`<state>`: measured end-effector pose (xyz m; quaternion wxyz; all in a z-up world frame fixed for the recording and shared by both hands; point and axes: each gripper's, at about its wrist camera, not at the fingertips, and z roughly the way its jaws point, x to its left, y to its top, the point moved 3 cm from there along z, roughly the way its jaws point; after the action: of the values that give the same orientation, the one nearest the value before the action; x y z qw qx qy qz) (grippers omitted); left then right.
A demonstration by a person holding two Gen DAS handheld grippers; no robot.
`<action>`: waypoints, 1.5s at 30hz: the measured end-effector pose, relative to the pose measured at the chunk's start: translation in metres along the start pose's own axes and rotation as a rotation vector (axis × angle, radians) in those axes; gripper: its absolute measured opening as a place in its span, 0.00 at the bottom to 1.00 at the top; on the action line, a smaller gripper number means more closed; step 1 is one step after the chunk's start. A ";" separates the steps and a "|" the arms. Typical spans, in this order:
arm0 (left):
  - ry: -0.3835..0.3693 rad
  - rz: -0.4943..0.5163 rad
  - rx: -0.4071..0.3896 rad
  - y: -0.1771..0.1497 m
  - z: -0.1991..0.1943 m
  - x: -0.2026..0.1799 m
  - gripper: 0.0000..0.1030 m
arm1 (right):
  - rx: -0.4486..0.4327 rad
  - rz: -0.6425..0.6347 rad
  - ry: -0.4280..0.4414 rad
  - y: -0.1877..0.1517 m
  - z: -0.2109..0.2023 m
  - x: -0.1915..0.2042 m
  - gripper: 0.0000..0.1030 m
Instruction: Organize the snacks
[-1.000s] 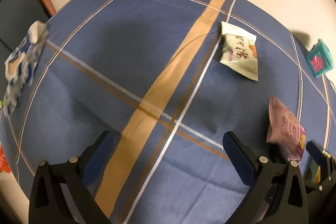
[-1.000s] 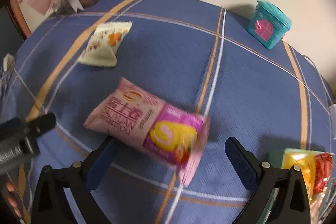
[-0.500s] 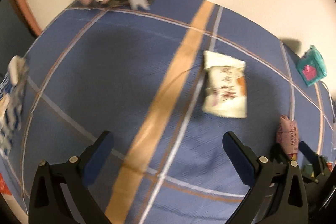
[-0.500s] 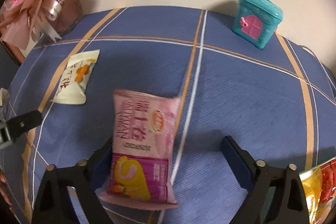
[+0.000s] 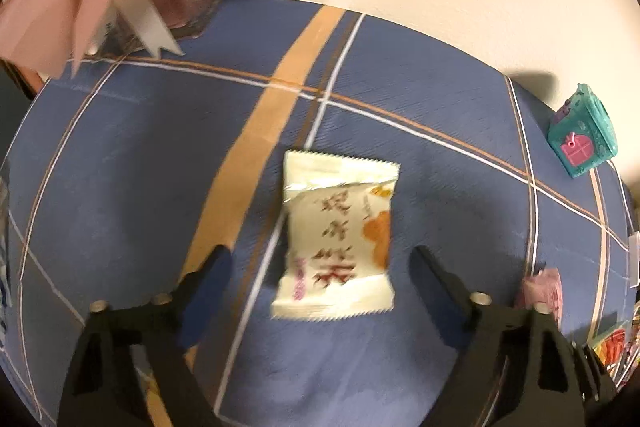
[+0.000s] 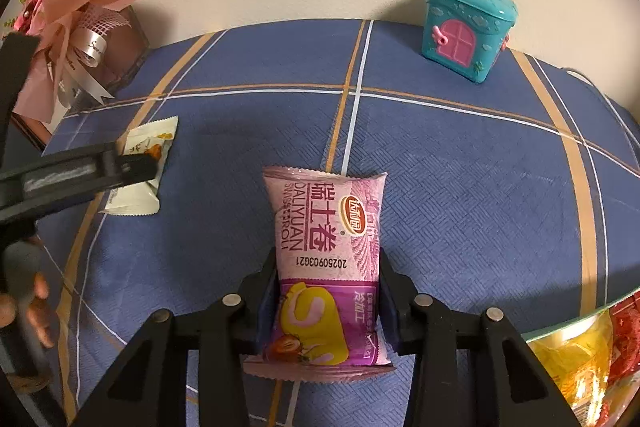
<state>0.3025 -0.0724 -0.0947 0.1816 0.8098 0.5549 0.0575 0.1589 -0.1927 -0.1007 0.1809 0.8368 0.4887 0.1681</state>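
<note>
On the blue counter (image 6: pixel 460 187), right tongs (image 6: pixel 326 311) are closing on the pink roll (image 6: pixel 324 247), best squeezed gently, while left tongs (image 5: pixel 320 291), wide but closing, straddle the white packet (image 5: pixel 336 239)

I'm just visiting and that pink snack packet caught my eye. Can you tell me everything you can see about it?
The pink plastic snack packet is a sealed pillow pouch with crimped ends, pink above and purple below. It is printed with Chinese characters, "DALIYUAN SWISS ROLL", a date code and a picture of a yellow roll with a strawberry. It lies flat, lengthwise, on the blue plaid tablecloth. The right gripper straddles its lower half, jaws closing, with the blue pads against both long edges.
</note>
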 end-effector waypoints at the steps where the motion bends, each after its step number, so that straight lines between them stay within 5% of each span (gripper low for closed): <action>1: -0.006 0.000 -0.003 0.002 0.002 -0.002 0.76 | 0.000 -0.001 -0.001 0.000 0.000 0.000 0.44; 5: 0.017 -0.016 0.007 0.010 0.017 -0.014 0.55 | -0.001 -0.004 -0.008 0.000 -0.001 -0.001 0.44; 19: 0.138 0.026 -0.054 -0.024 0.000 -0.038 0.52 | 0.025 -0.014 -0.010 -0.002 -0.002 0.005 0.41; 36: -0.013 -0.289 -0.097 -0.097 -0.071 -0.028 0.52 | -0.003 0.011 0.011 -0.010 -0.063 -0.007 0.40; 45: -0.044 -0.333 -0.120 -0.118 -0.109 -0.031 0.52 | -0.025 0.043 -0.005 -0.013 -0.099 -0.025 0.40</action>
<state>0.1547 -0.0377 -0.0322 0.2489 0.6955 0.6727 0.0419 0.0919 -0.1949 -0.0225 0.1887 0.8452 0.4680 0.1761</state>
